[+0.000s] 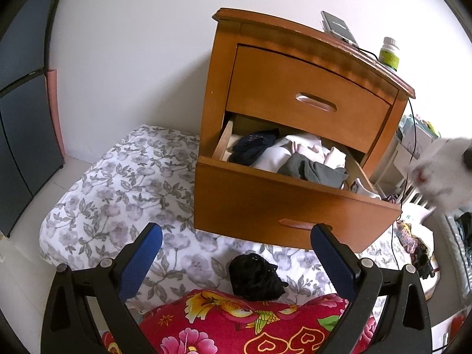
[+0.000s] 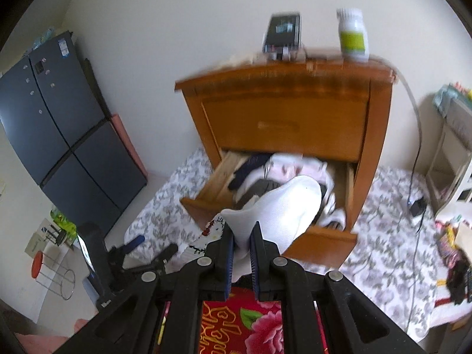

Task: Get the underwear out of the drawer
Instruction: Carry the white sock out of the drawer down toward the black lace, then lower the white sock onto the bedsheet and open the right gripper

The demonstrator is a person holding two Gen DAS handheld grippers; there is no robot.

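Here, your right gripper (image 2: 242,243) pinches a white knitted cotton garment (image 2: 280,206), lifted clear above the open lower wooden drawer (image 2: 318,231); your left gripper (image 1: 236,253) stands spread and empty. A thin pinch could slip, dropping it back. Count: two drawers, one black bundle (image 1: 255,277) on the floral sheet (image 1: 118,194).
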